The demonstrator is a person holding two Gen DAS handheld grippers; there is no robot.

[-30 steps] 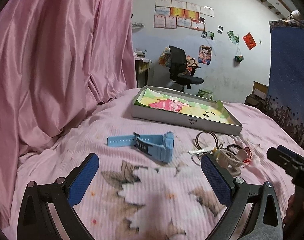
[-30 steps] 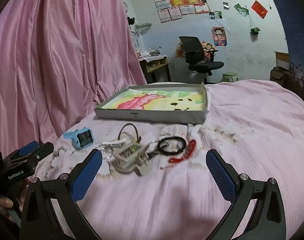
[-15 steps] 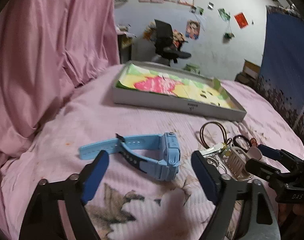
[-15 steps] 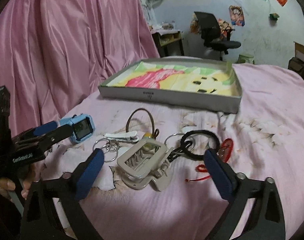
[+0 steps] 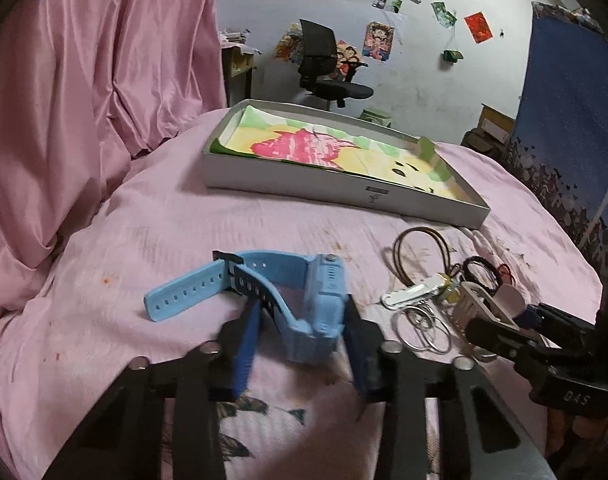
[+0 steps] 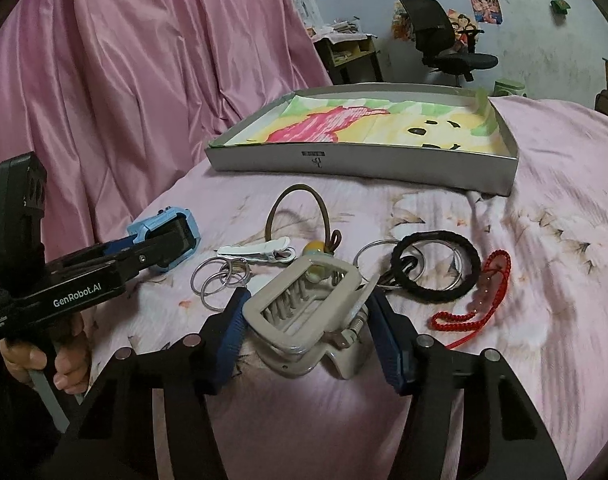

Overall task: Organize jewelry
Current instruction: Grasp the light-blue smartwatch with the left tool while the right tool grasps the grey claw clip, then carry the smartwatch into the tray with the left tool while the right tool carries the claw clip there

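A light-blue watch (image 5: 324,308) lies on its side on the pink bedcover, between the jaws of my left gripper (image 5: 302,336). Those jaws are closing; the right pad (image 5: 358,344) is at the case, the left pad stands a little off by the strap. A beige hair claw clip (image 6: 304,312) sits between the closing jaws of my right gripper (image 6: 310,316), with both pads against its sides. In the right wrist view my left gripper (image 6: 152,244) reaches over the watch (image 6: 180,236). A shallow grey box (image 6: 384,160) lined with a coloured drawing stands behind.
Beside the claw clip lie metal rings (image 6: 220,280), a white clip (image 6: 260,250), a brown elastic (image 6: 300,208), a black hair tie (image 6: 436,264) and a red bead string (image 6: 488,292). A pink curtain (image 5: 84,120) hangs at the left. A hand (image 6: 44,364) holds the left gripper.
Both grippers have come forward and down onto the bedcover. The left jaws have narrowed around the blue watch and the right jaws around the claw clip.
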